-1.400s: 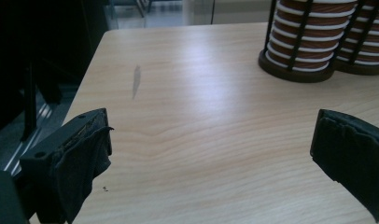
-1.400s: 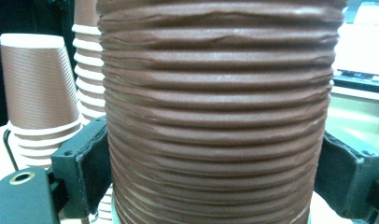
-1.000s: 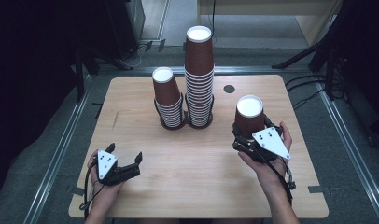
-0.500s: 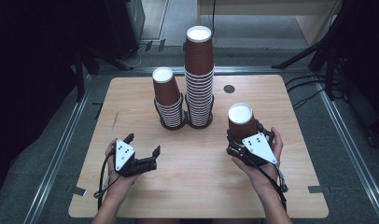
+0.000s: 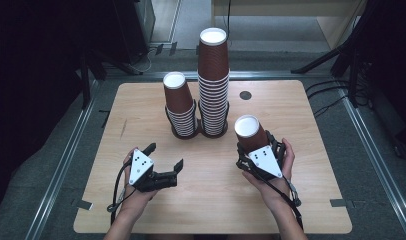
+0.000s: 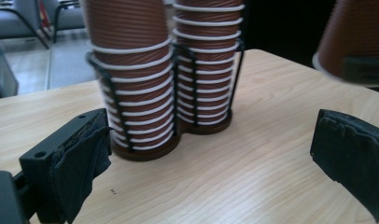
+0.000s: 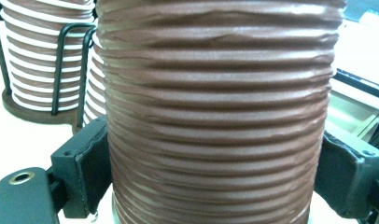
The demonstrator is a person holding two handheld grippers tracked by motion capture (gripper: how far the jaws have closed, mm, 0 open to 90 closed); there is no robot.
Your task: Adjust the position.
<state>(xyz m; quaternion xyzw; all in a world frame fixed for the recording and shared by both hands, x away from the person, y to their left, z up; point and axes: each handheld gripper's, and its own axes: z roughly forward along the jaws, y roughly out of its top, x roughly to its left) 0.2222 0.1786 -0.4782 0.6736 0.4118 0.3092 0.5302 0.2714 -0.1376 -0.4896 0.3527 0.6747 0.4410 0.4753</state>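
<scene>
With 2 stacks of ribbed brown paper cups (image 5: 212, 85) racked at 12 o'clock, the right gripper (image 5: 257, 156) pinches 1 inverted brown ribbed paper cup (image 5: 249, 134) seemingly not yet stacked, while the left gripper (image 5: 163, 164) jaws are spread empty.

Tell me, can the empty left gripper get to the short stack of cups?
Probably yes. The left gripper is open, and bare table lies between its fingers and the short stack.

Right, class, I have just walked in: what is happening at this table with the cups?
A person holds a gripper in each hand at a wooden table. The right gripper is shut on a single brown cup, upside down, white base up, in front of two cup stacks in black wire holders: a short stack and a tall stack. The left gripper is open and holds nothing, its jaws pointing toward the stacks.
</scene>
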